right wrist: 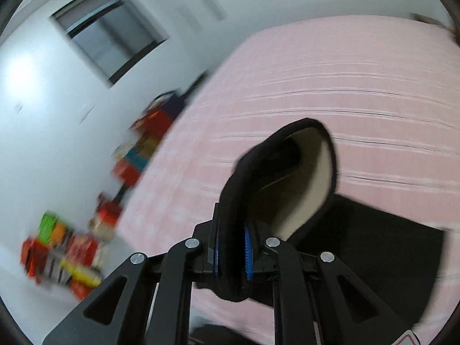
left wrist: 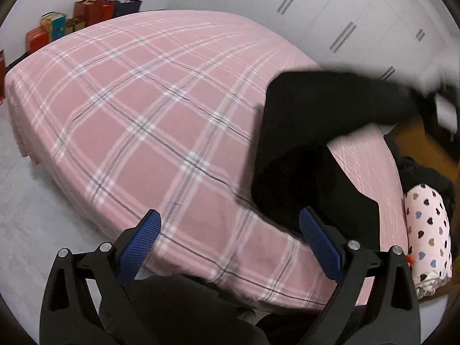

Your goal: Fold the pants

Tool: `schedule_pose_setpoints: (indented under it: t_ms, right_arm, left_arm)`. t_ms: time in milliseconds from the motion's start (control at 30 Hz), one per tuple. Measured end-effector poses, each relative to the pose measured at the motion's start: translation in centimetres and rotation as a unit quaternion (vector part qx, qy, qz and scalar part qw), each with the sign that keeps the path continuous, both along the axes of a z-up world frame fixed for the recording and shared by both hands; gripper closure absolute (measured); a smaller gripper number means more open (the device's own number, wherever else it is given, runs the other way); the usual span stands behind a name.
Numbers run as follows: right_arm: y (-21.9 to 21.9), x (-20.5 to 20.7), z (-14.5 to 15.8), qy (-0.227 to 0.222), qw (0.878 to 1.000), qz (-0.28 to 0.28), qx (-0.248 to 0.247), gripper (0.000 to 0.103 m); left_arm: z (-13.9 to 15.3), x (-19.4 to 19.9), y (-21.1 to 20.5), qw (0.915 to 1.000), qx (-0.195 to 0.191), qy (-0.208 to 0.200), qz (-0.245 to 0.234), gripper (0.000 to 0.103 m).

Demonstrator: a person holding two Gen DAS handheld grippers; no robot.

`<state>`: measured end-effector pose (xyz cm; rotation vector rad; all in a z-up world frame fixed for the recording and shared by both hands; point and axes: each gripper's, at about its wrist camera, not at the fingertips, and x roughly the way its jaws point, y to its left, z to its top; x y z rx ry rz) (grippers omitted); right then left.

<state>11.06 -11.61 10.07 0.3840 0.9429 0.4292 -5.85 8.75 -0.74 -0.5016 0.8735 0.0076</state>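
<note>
Right wrist view, one right tool (right wrist: 232, 247) clamping one black pants (right wrist: 373, 238) hem, one pink bed (right wrist: 345, 72)

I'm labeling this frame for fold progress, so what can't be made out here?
- Right gripper: blurred and cut off at the right edge in the left view.
- Pants: black, so creases and legs don't show; near end hidden behind the left gripper.
- Boxes: right view, motion-blurred, labels unreadable.

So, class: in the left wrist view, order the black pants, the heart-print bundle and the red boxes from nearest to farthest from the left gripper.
From the left gripper:
1. Black pants, just ahead, right side.
2. Heart-print bundle, far right, off the bed.
3. Red boxes, beyond the bed's far edge, upper left.
</note>
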Motion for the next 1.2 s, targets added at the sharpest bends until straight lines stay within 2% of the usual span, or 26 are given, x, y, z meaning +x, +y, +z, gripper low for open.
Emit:
schedule_pose_setpoints:
  t_ms: [33, 100, 167, 233, 300, 333, 367, 400, 533, 567, 633, 800, 833, 867, 933, 1033, 1067, 1133, 1167, 1200]
  right_arm:
    - [-2.6, -0.8, -2.4, 0.023, 0.999, -0.023, -0.017, 0.079]
    - [-8.6, -3.0, -7.7, 0.089, 0.990, -0.099, -0.046, 0.077]
    - [-11.6, -5.2, -9.8, 0.100, 0.986, -0.133, -0.004, 0.077]
    - [-13.6, -7.1, -11.0, 0.091, 0.983, -0.157, 0.041, 0.075]
    - [-13.6, -7.0, -11.7, 0.087, 0.984, -0.148, 0.052, 0.063]
    - [-13.3, -6.5, -12.0, 0.088, 0.985, -0.141, 0.054, 0.048]
    - [-13.0, -6.2, -12.5, 0.087, 0.986, -0.134, 0.055, 0.044]
    - [-13.8, -5.6, -12.9, 0.087, 0.987, -0.122, 0.059, 0.044]
    - [-11.5, -3.5, -15.8, 0.113, 0.986, -0.094, 0.082, 0.044]
    - [-10.9, -3.1, -16.4, 0.105, 0.987, -0.092, 0.081, 0.044]
    - [-10.0, -3.1, -16.2, 0.075, 0.990, -0.082, 0.092, 0.043]
    - [-7.5, -1.2, -16.6, 0.060, 0.991, -0.061, 0.101, 0.045]
    - [-7.1, -0.8, -16.6, 0.058, 0.991, -0.061, 0.104, 0.061]
    - [-6.8, -0.7, -16.7, 0.063, 0.990, -0.057, 0.112, 0.070]
    - [-6.6, -1.3, -14.5, 0.042, 0.991, -0.061, 0.114, 0.071]
    - [-6.9, -3.4, -8.6, -0.027, 0.992, -0.059, 0.110, 0.074]
    - [-7.3, -4.6, -6.8, -0.046, 0.993, -0.064, 0.088, 0.075]
    - [-8.1, -5.6, -6.6, -0.047, 0.995, -0.085, 0.032, 0.074]
    - [-8.4, -5.7, -7.7, -0.030, 0.995, -0.092, -0.004, 0.073]
    - [-9.0, -5.2, -10.6, 0.015, 0.995, -0.094, -0.039, 0.072]
  left_arm:
    - [0.1, 0.2, -0.6, 0.9999, 0.005, -0.002, -0.009, 0.008]
    - [0.2, 0.7, -1.9, 0.9995, 0.018, -0.006, -0.025, 0.008]
    - [0.3, 1.2, -3.3, 0.9984, 0.034, -0.007, -0.044, 0.008]
    - [0.2, 1.6, -4.6, 0.9969, 0.051, -0.005, -0.060, 0.008]
    - [0.3, 1.8, -5.6, 0.9957, 0.064, -0.005, -0.067, 0.008]
    - [0.4, 1.9, -6.1, 0.9949, 0.071, -0.006, -0.071, 0.008]
    - [0.3, 2.1, -6.4, 0.9944, 0.075, -0.005, -0.074, 0.008]
    - [0.3, 2.3, -6.8, 0.9940, 0.078, -0.004, -0.077, 0.008]
    - [0.0, 2.8, -8.3, 0.9914, 0.097, 0.002, -0.088, 0.008]
    - [0.0, 2.8, -8.6, 0.9907, 0.102, 0.002, -0.091, 0.008]
    - [0.0, 2.9, -9.0, 0.9892, 0.110, 0.001, -0.098, 0.008]
    - [-0.2, 3.3, -9.3, 0.9890, 0.106, 0.007, -0.103, 0.008]
    - [-0.3, 3.4, -9.3, 0.9891, 0.104, 0.010, -0.103, 0.008]
    - [-0.4, 3.4, -9.3, 0.9892, 0.105, 0.011, -0.102, 0.008]
    - [-0.3, 3.4, -9.3, 0.9893, 0.106, 0.011, -0.099, 0.008]
    - [-0.4, 3.3, -8.8, 0.9905, 0.102, 0.010, -0.092, 0.008]
    - [-0.4, 3.3, -8.7, 0.9910, 0.099, 0.010, -0.089, 0.008]
    - [-0.4, 3.4, -8.6, 0.9916, 0.093, 0.009, -0.089, 0.008]
    - [-0.4, 3.4, -8.7, 0.9915, 0.093, 0.009, -0.090, 0.008]
    - [-0.3, 3.5, -8.9, 0.9912, 0.093, 0.008, -0.094, 0.008]
